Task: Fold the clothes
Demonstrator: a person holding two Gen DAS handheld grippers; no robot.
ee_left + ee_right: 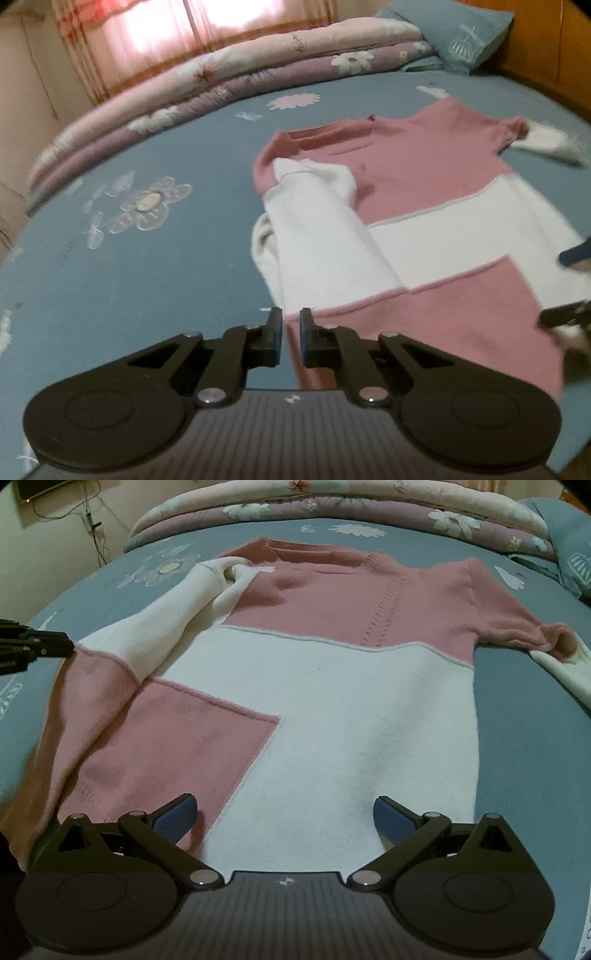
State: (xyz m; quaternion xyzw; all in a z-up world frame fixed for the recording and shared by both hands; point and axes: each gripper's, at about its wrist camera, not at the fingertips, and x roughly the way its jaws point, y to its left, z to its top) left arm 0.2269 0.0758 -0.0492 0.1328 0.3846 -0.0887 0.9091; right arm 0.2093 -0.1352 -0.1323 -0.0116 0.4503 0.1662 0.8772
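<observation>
Sweater (332, 686), pink and white colour-block knit, lies front-up and flat on the blue floral bedsheet (110, 266), neckline toward the folded quilt (184, 85) at the far side of the sweater. One white sleeve (325, 229) is folded in over the sweater's body, running from the shoulder down to the hem edge; the other sleeve (565, 661) still extends outward off the opposite shoulder onto the sheet. Left gripper (291, 334): jaws nearly together, only a narrow slit between the pads; it sits just at the sweater's lower edge by the cuff end of the folded sleeve, and the left wrist view shows sheet and fabric behind the slit, no cloth pinched. Right gripper (284, 818): jaws spread as wide as they go, blue pads well apart, hovering above the sweater's hem over the white panel, holding nothing. Blue pillow (458, 37) with a white birdcage print rests beyond the sweater's collar, beside the quilt. Pink checked curtain (147, 33) hangs behind the quilt. Writing: faint script on the quilt's pink band and small white lettering on the left gripper's body in the right wrist view, both too blurred to read.
</observation>
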